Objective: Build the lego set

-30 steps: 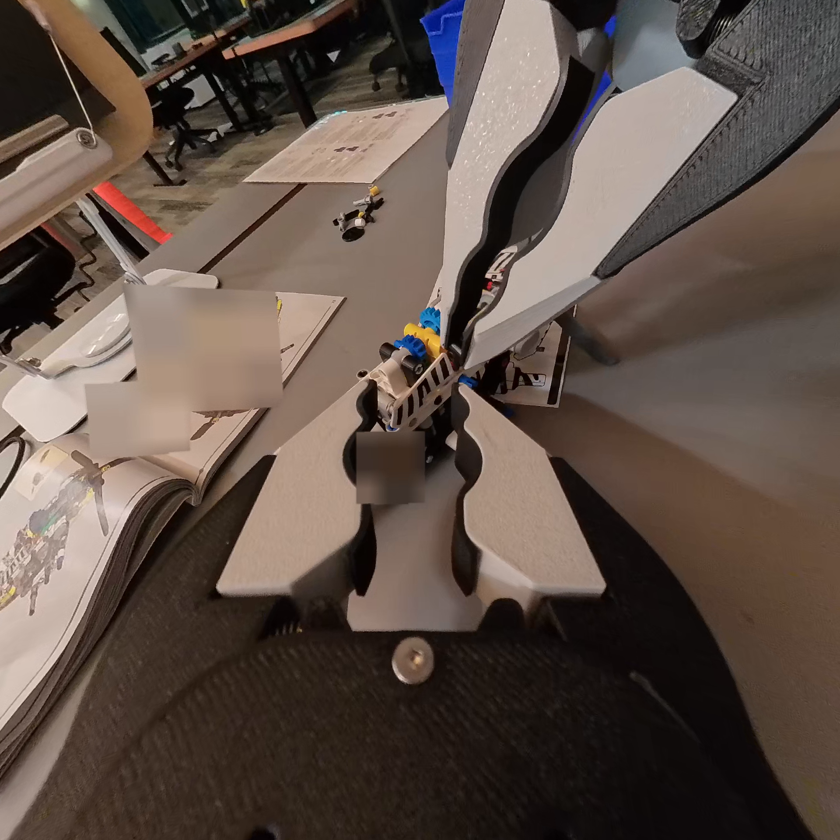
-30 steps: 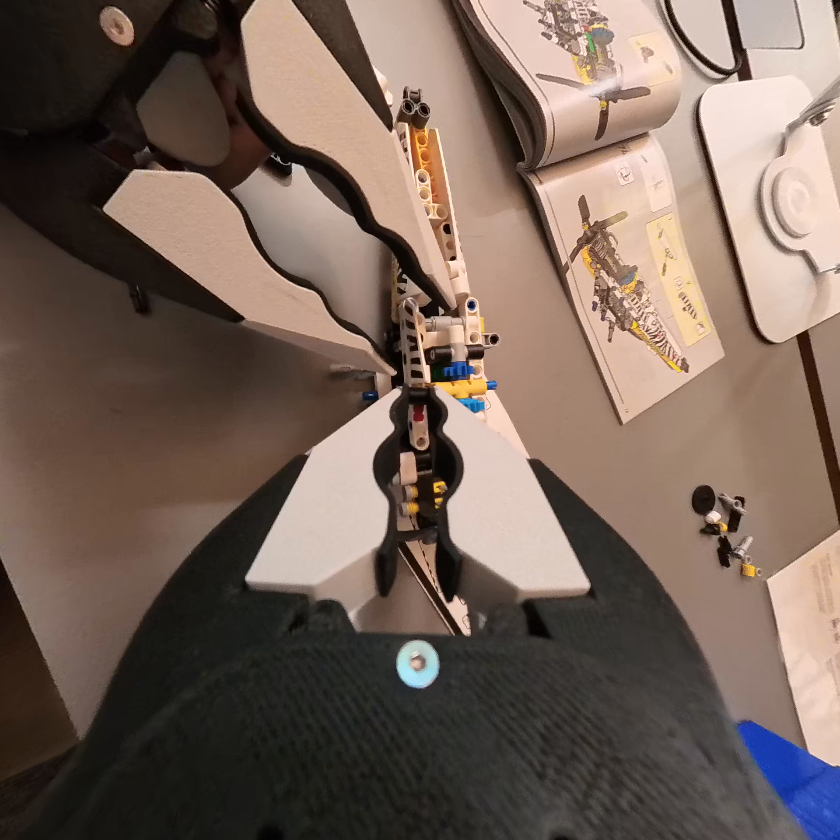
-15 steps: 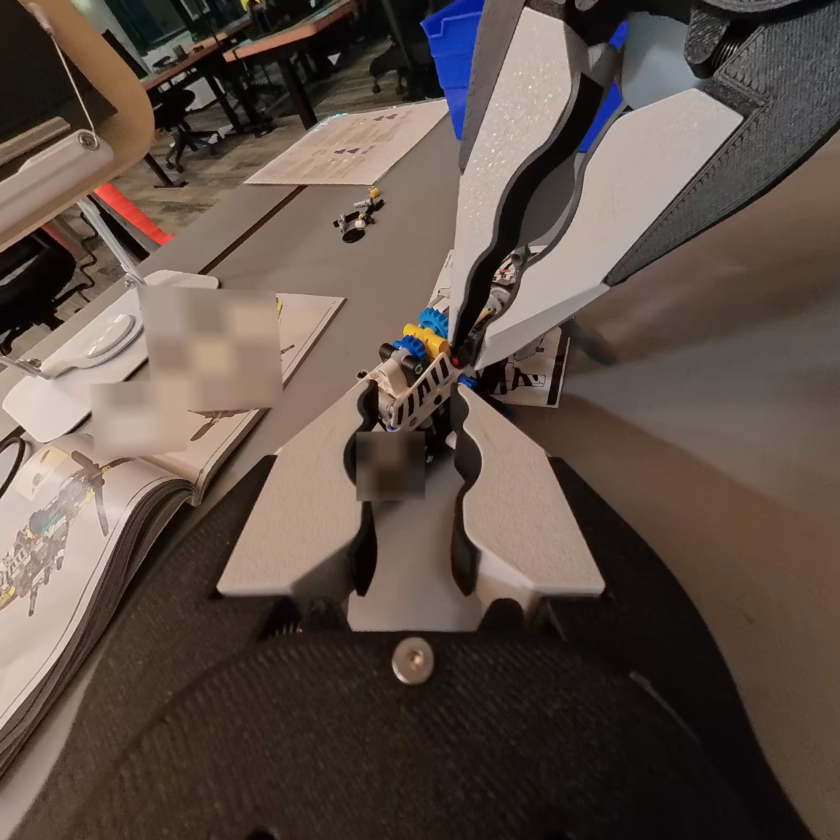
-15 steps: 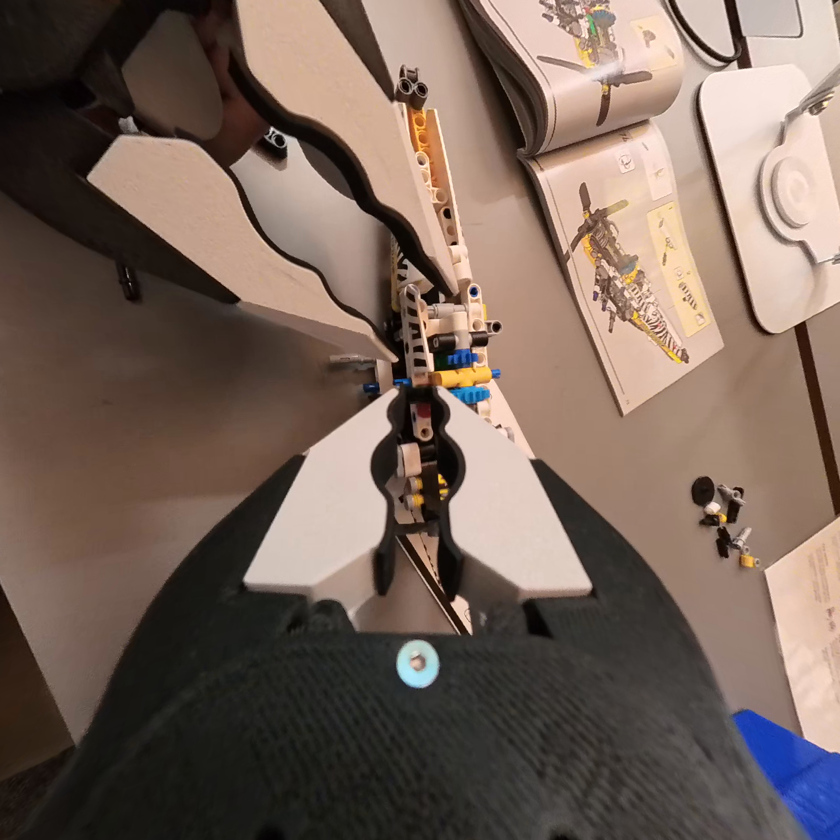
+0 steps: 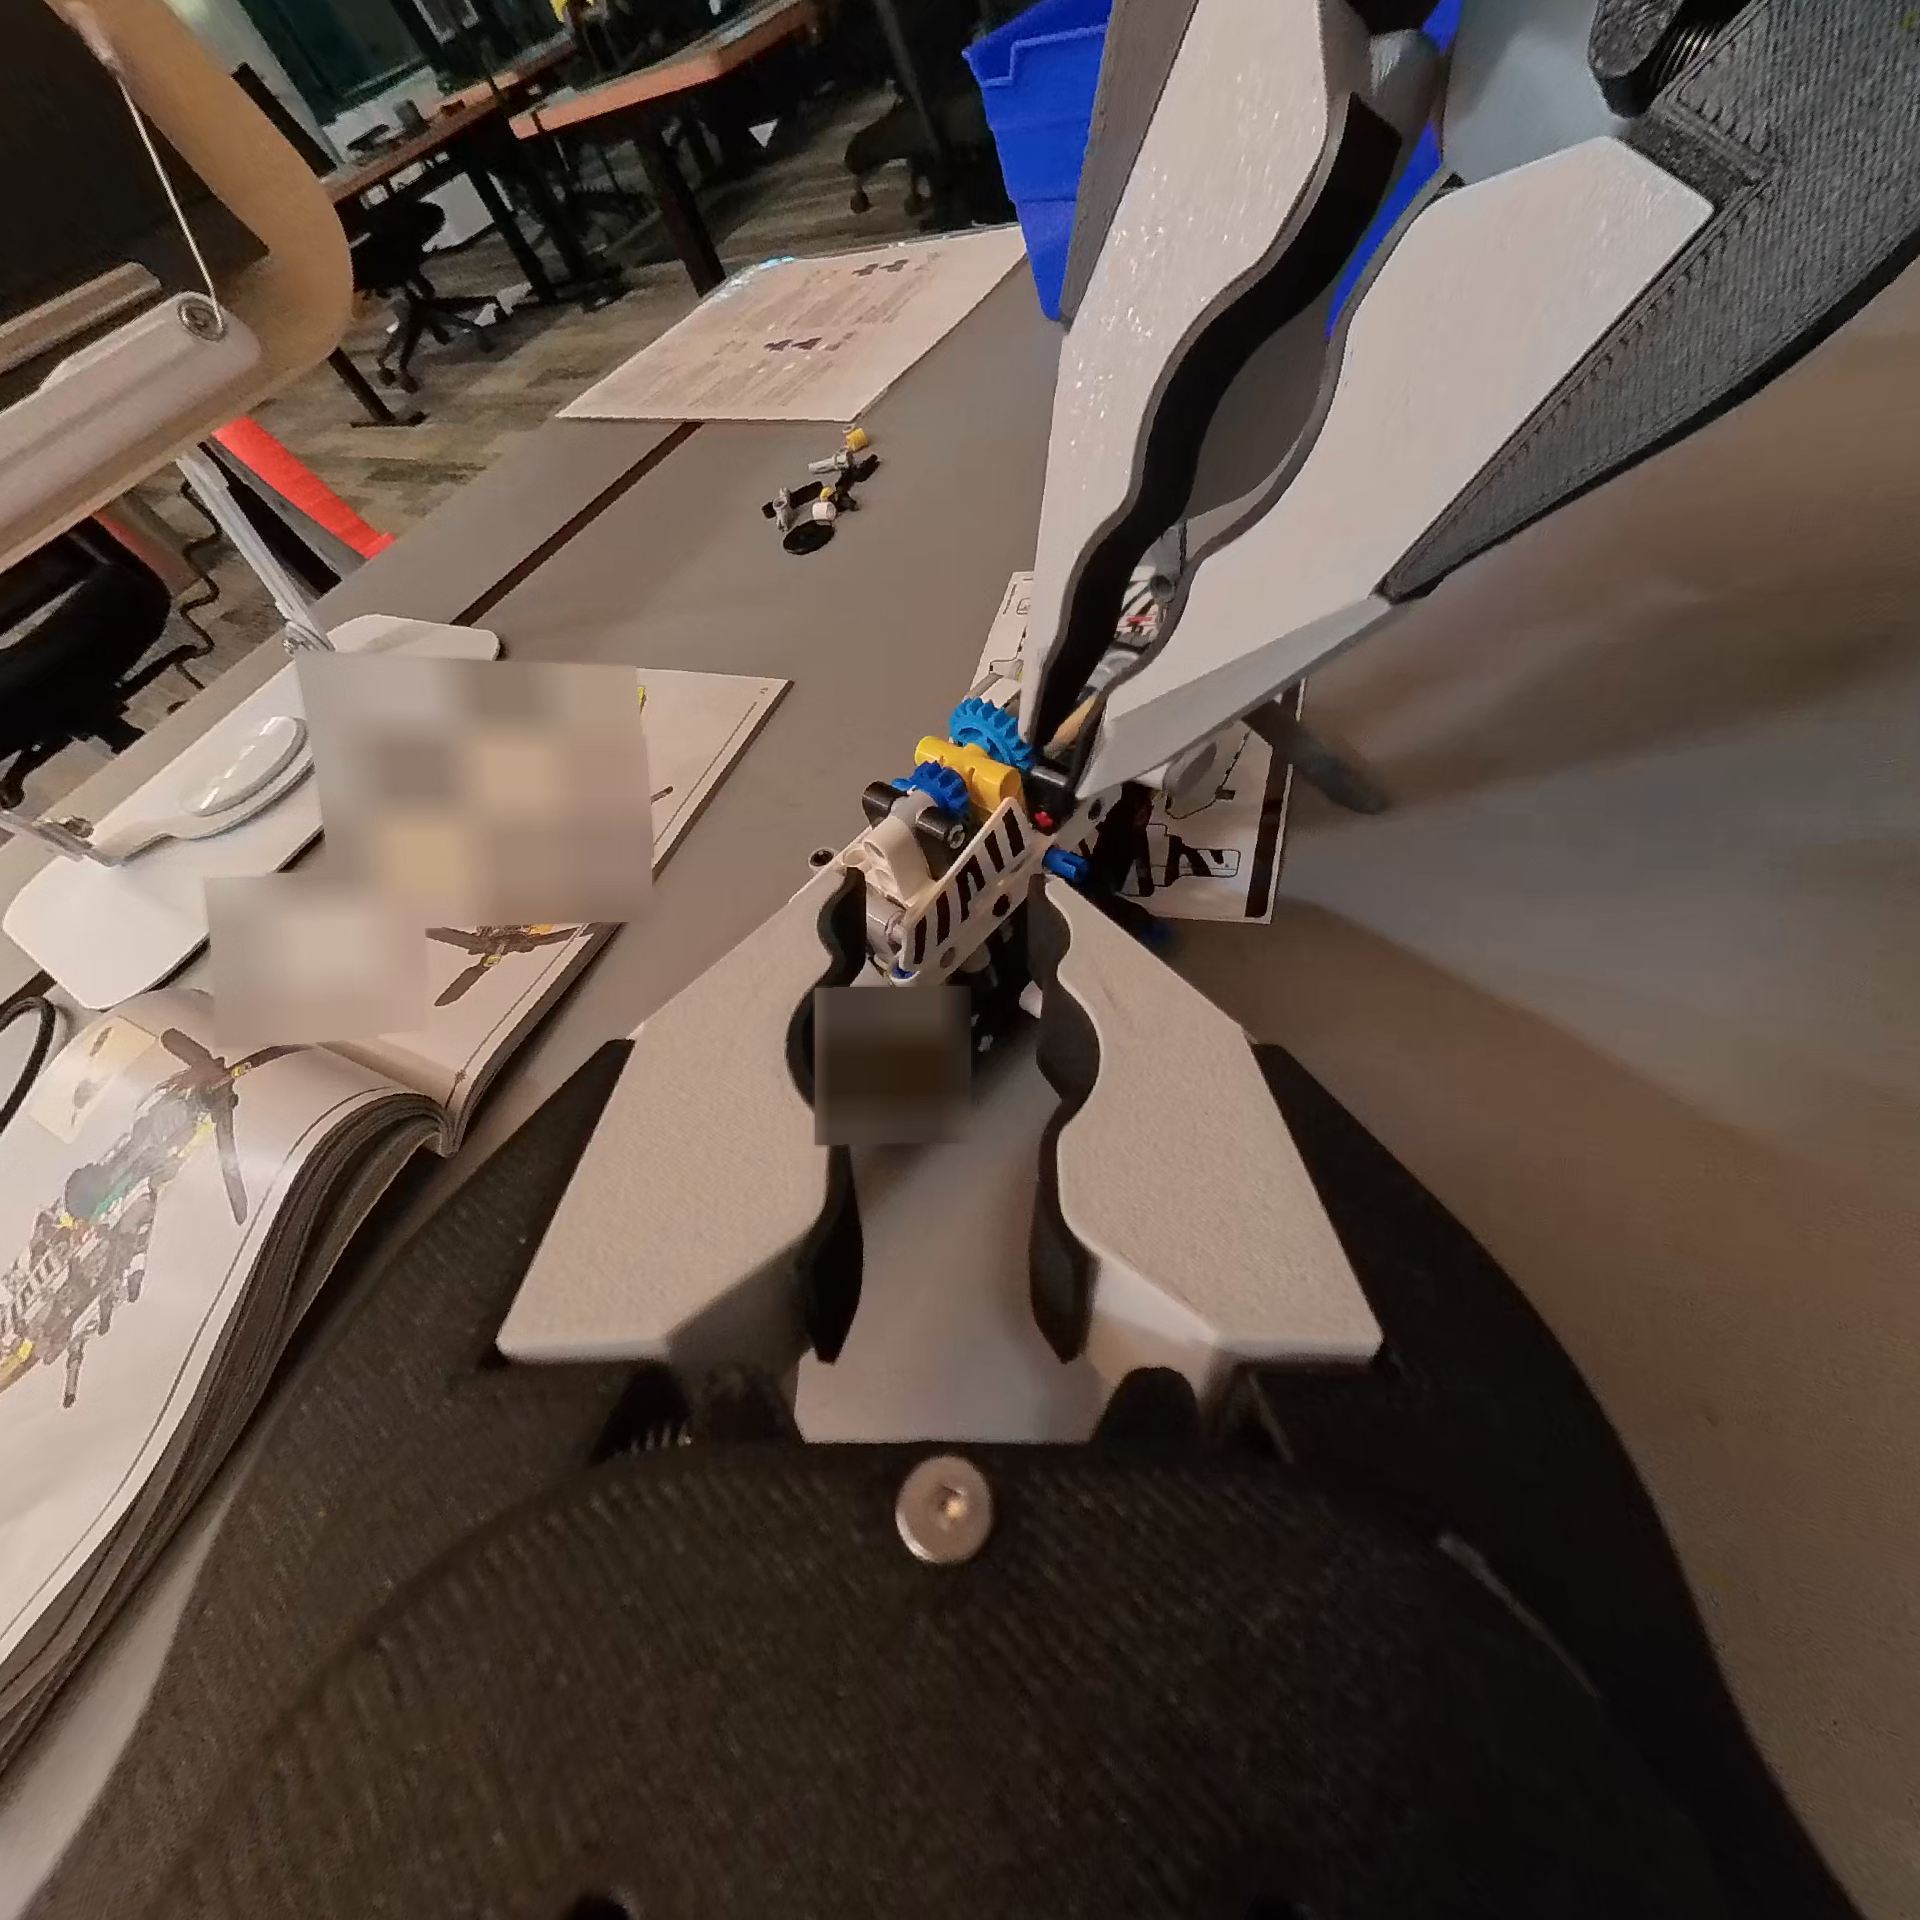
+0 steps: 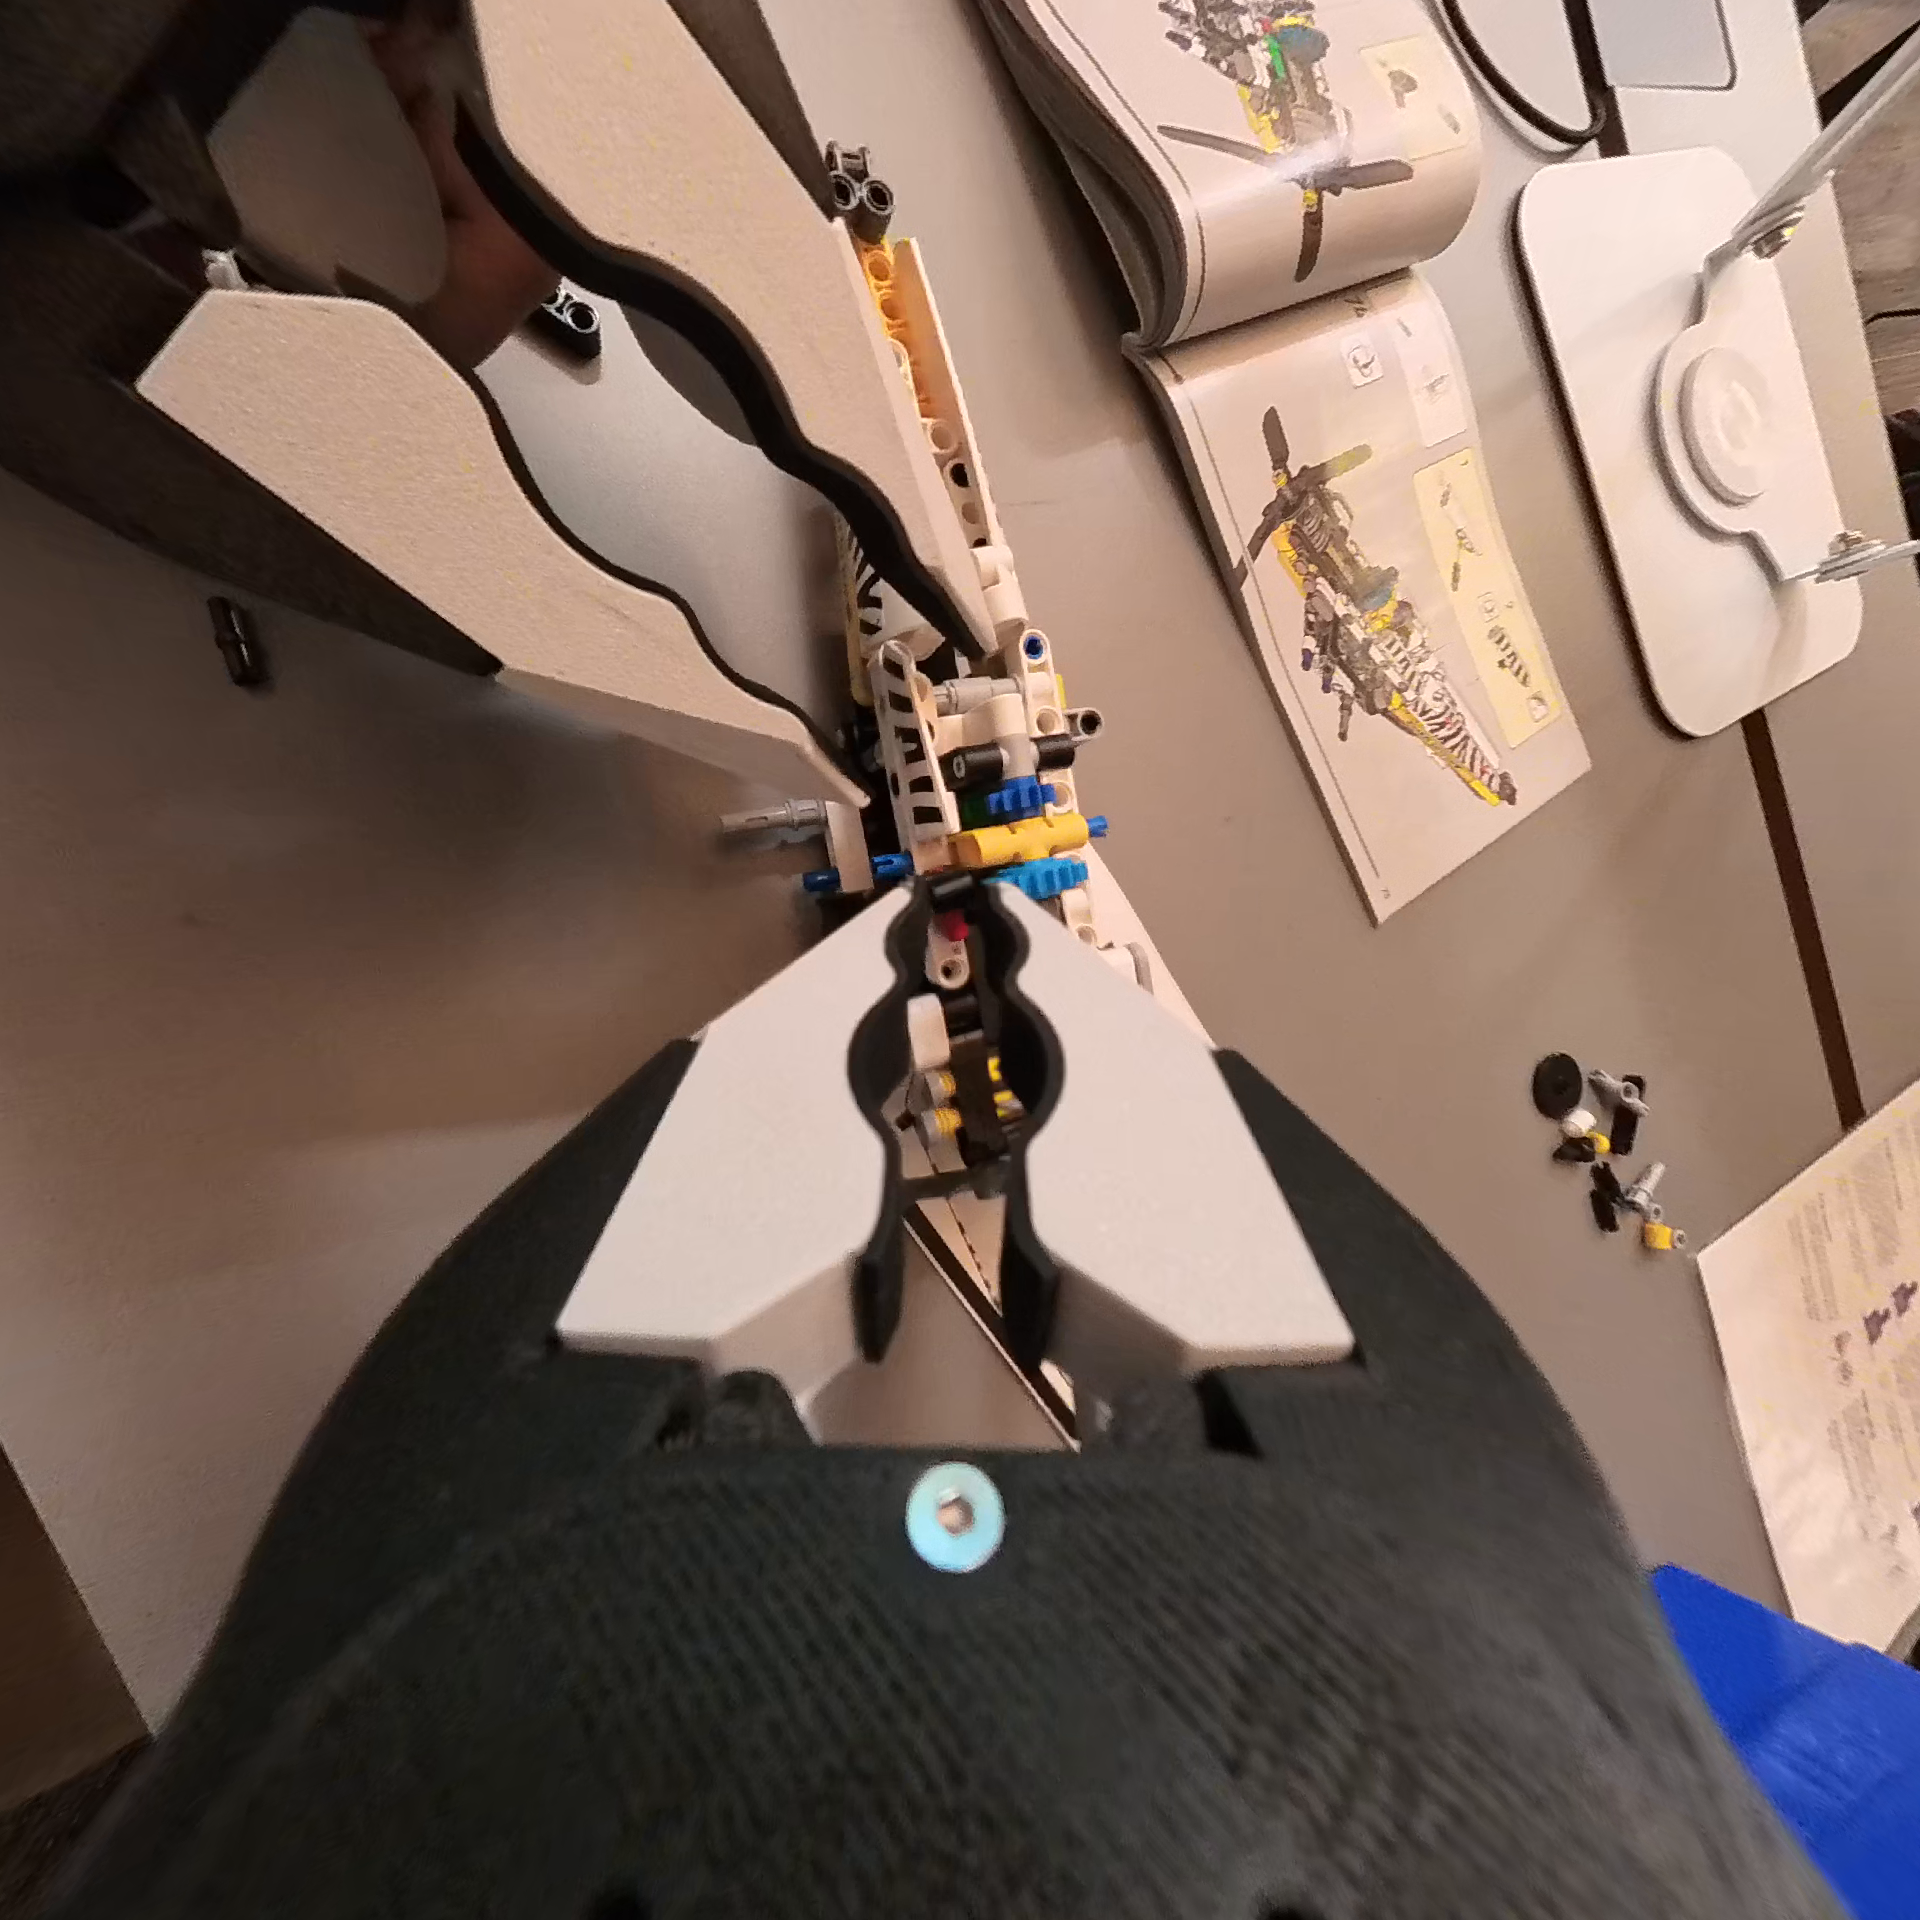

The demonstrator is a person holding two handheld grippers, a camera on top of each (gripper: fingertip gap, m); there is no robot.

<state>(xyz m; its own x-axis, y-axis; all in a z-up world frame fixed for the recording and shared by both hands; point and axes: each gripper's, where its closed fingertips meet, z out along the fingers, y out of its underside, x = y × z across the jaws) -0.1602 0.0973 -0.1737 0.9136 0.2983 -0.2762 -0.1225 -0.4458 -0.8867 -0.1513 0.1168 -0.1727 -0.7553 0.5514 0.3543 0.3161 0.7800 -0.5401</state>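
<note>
the grey surface (image 6: 1351, 1039) carries an open instruction booklet (image 6: 1351, 520) toward its far edge, and the half-built lego model (image 6: 966, 769), a long white and yellow body with striped panels and blue gears, is held above its middle between both tools. the left claw (image 5: 935, 935) is narrowed onto one end of the model, and the right claw (image 6: 951, 914) is pinched nearly closed on the other end, at a small black and red part just behind the gears. the risk, as i judge it, is that the two grips twist against each other and pop a beam or pin loose, or that the thin right-hand pinch slips off. a small heap of loose pieces (image 6: 1600, 1143) lies well apart, toward the right edge. the right wrist view alone shows the model's full length and a stray black pin (image 6: 237, 642) on the surface; the left wrist view alone shows a blue bin (image 5: 1039, 156) at the far edge.
</note>
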